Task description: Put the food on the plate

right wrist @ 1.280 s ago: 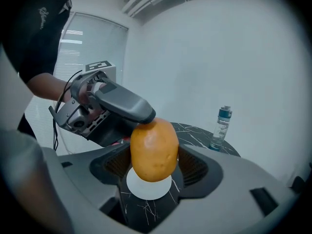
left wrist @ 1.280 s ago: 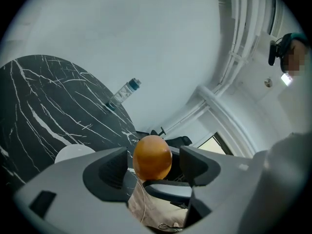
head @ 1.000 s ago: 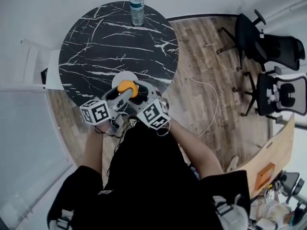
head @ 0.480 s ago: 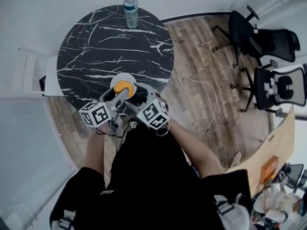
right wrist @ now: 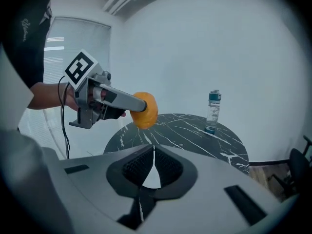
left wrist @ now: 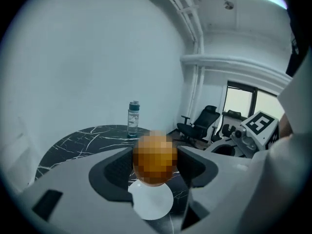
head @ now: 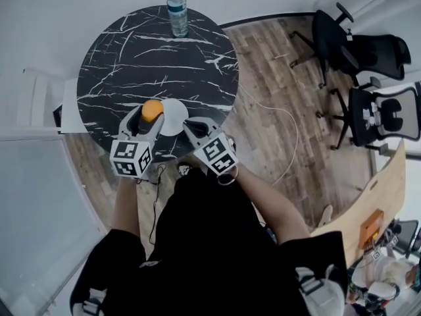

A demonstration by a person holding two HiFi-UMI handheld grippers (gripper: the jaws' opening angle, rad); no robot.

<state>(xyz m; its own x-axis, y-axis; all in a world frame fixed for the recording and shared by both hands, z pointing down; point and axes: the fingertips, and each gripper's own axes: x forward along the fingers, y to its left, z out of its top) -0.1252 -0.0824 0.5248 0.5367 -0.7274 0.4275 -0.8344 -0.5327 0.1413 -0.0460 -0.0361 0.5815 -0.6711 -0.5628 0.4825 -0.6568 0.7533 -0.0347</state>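
The table (head: 145, 64) lies bare between the far bottle (head: 177, 15) and near plate (head: 176, 120).

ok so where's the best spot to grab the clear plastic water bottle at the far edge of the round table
Grip the clear plastic water bottle round its straight middle, below the cap, with the jaws level on either side. It stands upright near the far edge of the round black marble table, so probably come from the near side, across the tabletop.

Left gripper (head: 151, 112) newly clamped, right gripper (head: 189, 124) closed
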